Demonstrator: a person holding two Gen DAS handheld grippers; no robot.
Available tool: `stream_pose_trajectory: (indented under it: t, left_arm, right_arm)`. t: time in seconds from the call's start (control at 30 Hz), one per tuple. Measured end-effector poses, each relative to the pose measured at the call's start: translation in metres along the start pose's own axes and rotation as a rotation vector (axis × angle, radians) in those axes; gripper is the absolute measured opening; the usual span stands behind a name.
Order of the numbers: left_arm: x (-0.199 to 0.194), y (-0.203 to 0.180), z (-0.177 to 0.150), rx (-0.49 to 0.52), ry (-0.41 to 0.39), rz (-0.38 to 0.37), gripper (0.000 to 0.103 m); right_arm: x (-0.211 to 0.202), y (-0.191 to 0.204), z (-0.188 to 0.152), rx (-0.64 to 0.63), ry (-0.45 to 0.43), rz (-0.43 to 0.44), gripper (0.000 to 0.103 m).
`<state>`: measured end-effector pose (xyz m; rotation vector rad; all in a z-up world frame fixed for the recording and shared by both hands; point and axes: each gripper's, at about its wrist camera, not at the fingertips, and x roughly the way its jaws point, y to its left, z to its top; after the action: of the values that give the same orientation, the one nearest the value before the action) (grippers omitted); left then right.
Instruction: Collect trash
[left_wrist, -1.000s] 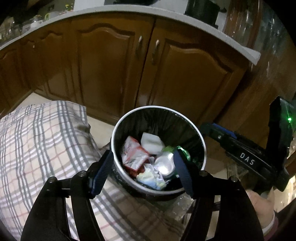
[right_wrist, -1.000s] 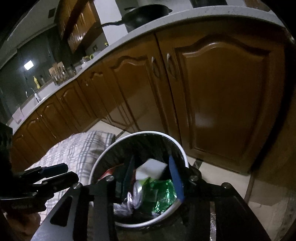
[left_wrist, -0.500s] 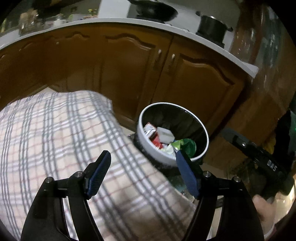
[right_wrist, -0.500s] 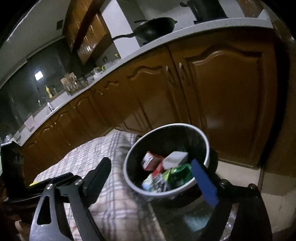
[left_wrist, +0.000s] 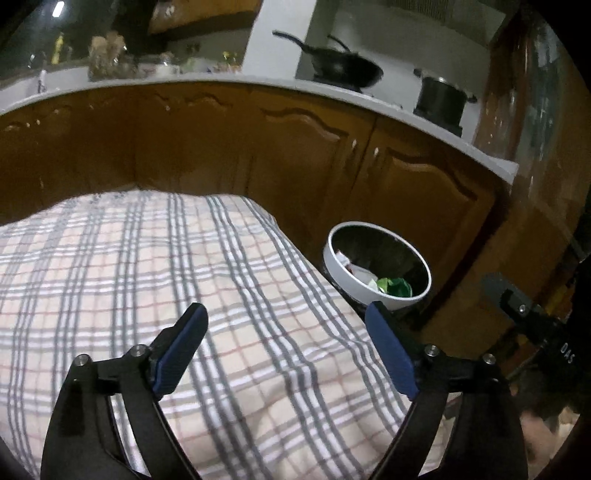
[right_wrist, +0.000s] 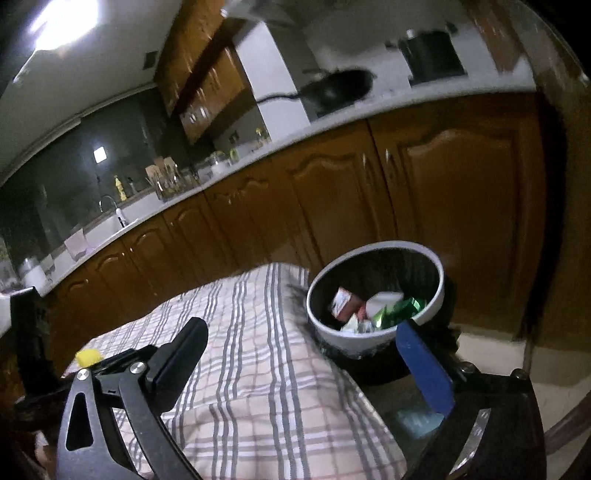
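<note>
Trash is sitting in the bin (right_wrist: 375, 295), a white-rimmed round pail standing on the floor against the brown cabinet doors (right_wrist: 461, 206), and I am seeing a red-and-white carton (right_wrist: 345, 304), a pale block (right_wrist: 384, 298) and a crinkled green wrapper (right_wrist: 400, 308) lying inside it. Just beside the bin, on its left, a checked cloth (left_wrist: 155, 273) is covering a raised surface. The left gripper (left_wrist: 286, 347) is hovering over that cloth, short of the bin, jaws spread wide and holding nothing. The right gripper (right_wrist: 310, 363) is hanging nearer the bin's front rim, also spread wide and empty. I am judging the drop-off step finished, with both hands free for another piece. A small yellow scrap (right_wrist: 88, 357) is lying on the cloth far from the bin; whether it is rubbish I cannot tell. The next move is calling for finding a leftover piece and closing on it.
</note>
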<state>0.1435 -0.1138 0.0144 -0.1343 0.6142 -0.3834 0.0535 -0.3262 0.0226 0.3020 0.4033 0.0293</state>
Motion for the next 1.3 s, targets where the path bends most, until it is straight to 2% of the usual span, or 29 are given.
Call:
stream_pose_trajectory:
  t: [0.1, 0.2, 0.4, 0.63, 0.9, 1.3]
  left_arm:
    - [-0.016, 0.0, -0.007, 0.01, -0.067, 0.045, 0.103]
    - [-0.028, 0.0, -0.017, 0.025, -0.115, 0.081, 0.103]
    - [-0.037, -0.002, -0.031, 0.072, -0.148, 0.127, 0.103]
    - [-0.048, -0.002, -0.037, 0.102, -0.177, 0.196, 0.103]
    - [-0.054, -0.002, -0.041, 0.102, -0.191, 0.229, 0.103]
    - [-0.063, -0.007, -0.042, 0.117, -0.211, 0.23, 0.103]
  right_arm:
    - [-0.016, 0.013, -0.005, -0.079, -0.08, -0.032, 0.103]
    - [-0.024, 0.021, -0.014, -0.136, -0.128, -0.052, 0.103]
    - [-0.017, 0.024, -0.032, -0.161, -0.092, -0.052, 0.103]
    - [-0.02, 0.026, -0.042, -0.165, -0.094, -0.041, 0.103]
    - [-0.024, 0.028, -0.043, -0.158, -0.102, -0.031, 0.103]
    - [-0.029, 0.035, -0.045, -0.187, -0.111, -0.017, 0.103]
